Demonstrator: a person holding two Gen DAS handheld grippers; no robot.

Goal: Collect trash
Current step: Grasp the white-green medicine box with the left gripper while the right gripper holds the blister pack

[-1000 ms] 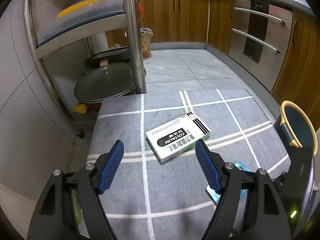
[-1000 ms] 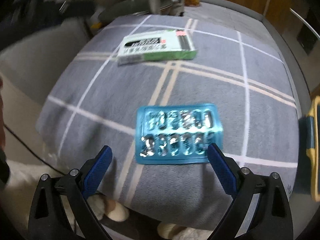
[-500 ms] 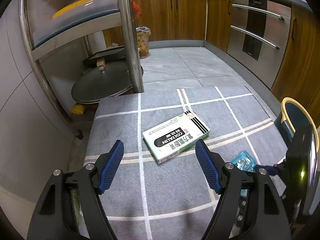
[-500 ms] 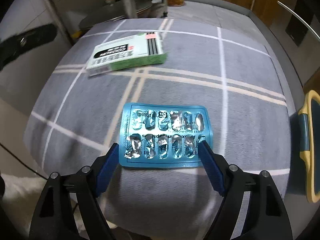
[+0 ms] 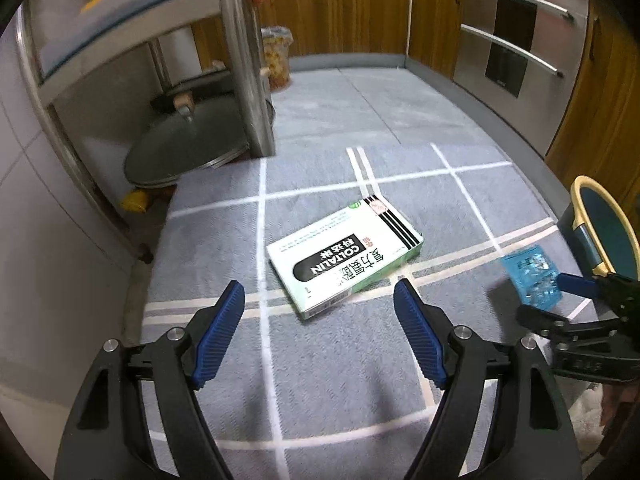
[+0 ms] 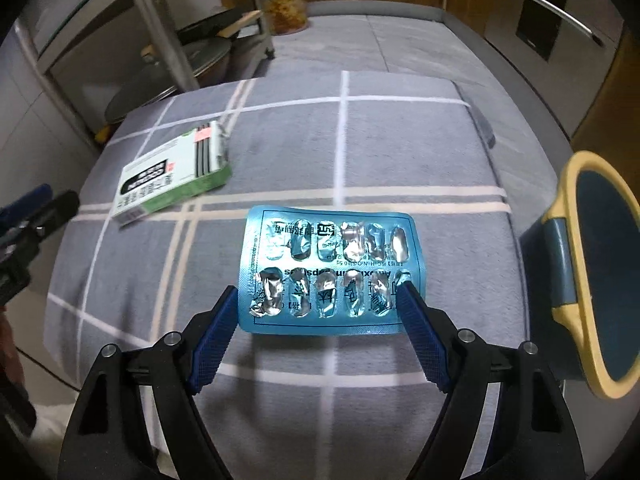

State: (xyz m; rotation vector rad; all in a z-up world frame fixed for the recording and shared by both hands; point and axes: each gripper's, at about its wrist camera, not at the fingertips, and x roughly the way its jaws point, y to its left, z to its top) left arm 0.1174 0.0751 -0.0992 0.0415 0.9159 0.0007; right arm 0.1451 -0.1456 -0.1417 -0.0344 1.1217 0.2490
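1. The right gripper (image 6: pixel 318 300) clamps the blister pack (image 6: pixel 332 270) by its two short edges; its jaws closed in on the pack within the last second. The pack sits lifted off the cloth (image 6: pixel 360 152), near the cloth's right edge.
2. The left gripper (image 5: pixel 320 300) stands wide with nothing between its pads, just short of the box (image 5: pixel 344 256).
3. Only the right wrist view shows the pack's burst foil pockets; the left view shows it small and blurred.
4. The pack's long axis spans pad to pad.
5. The box lies flat, running diagonally towards the cloth's far edge.
6. The bin (image 6: pixel 596 276) stands beyond the cloth's right edge.
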